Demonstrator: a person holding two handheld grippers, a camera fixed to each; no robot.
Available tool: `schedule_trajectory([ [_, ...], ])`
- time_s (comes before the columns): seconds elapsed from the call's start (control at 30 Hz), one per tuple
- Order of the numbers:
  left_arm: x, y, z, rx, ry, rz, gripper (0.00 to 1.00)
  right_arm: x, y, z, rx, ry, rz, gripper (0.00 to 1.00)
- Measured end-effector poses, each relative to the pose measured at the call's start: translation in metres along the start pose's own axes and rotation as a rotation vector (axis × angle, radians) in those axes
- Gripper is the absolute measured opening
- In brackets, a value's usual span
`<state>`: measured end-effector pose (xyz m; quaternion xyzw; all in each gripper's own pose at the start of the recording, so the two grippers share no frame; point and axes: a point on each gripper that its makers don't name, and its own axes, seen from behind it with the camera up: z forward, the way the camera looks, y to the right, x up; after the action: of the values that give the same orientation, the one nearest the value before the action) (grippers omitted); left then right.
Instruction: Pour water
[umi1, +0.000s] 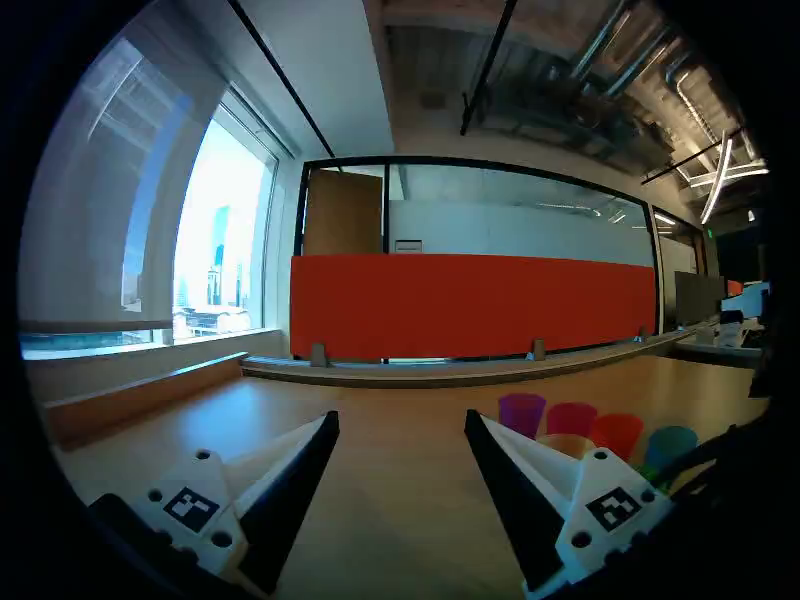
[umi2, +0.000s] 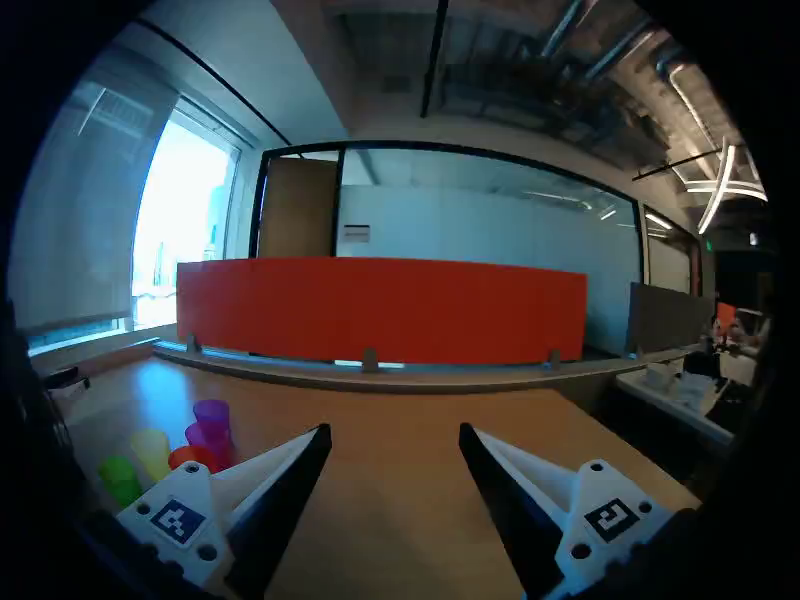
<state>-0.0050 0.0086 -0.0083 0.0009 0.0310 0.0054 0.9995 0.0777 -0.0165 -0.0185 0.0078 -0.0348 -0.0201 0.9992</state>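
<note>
Wooden table (umi1: 400, 520) | cups (umi1: 571, 417): at least five | left gripper (umi1: 400, 414), right gripper (umi2: 394, 428): jaws apart

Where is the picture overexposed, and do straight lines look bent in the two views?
Left gripper view: the window is blown out to white, the table carries a bluish sheen, and the orange partition bows with fisheye distortion. Right gripper view: the window is washed out too, the partition's top edge curves, and the coloured cups sit in dimmer light.
</note>
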Motion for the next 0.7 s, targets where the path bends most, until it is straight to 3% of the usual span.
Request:
schedule_trajectory([
  [0.7,-0.014,-0.002,0.004,0.009,-0.031,0.01,0.93,0.006,0.004,-0.003,-0.007,0.008,-0.003,0.99],
])
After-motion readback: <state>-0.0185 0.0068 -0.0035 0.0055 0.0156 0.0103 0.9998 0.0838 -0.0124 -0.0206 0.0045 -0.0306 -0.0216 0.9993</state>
